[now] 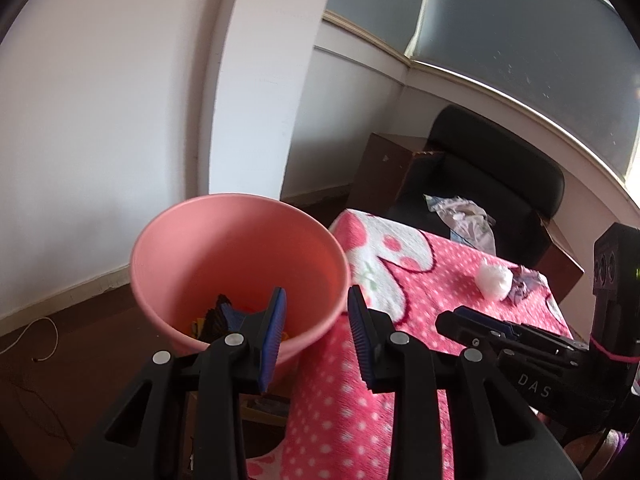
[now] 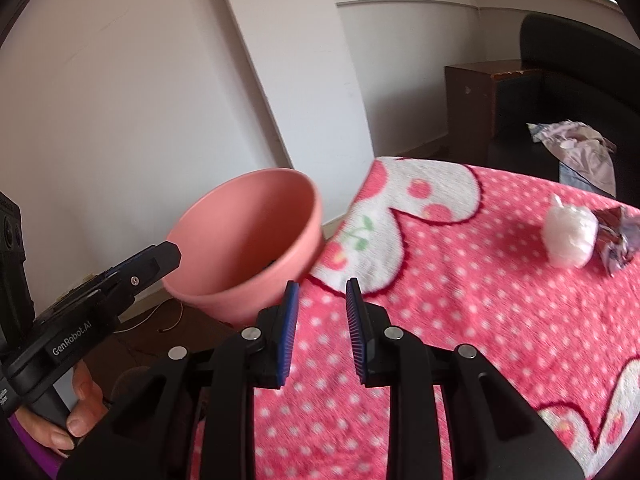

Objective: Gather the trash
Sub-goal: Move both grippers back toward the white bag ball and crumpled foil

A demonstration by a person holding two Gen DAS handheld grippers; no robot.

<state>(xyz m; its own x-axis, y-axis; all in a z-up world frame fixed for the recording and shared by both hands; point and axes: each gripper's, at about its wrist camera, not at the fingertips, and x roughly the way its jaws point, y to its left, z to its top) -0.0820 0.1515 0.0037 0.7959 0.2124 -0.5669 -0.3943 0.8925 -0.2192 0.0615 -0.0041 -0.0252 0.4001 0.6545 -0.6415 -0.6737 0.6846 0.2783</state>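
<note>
- Soft daylight enters through the window (image 1: 520, 40) at upper right, glaring along its frame.
- Fisheye bends the walls; corners go black.
- The pink blanket (image 2: 460, 300) looks slightly motion-blurred.

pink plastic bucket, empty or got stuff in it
Not empty. The left wrist view looks down into the pink plastic bucket and shows dark and yellow scraps lying at its bottom; what they are cannot be told.

Two wrist fisheyes, angled downward, close above the pink blanket's (image 2: 460, 300) left edge; both share the pink bucket (image 1: 240, 256) and far-corner wrappers (image 2: 570, 236).
</note>
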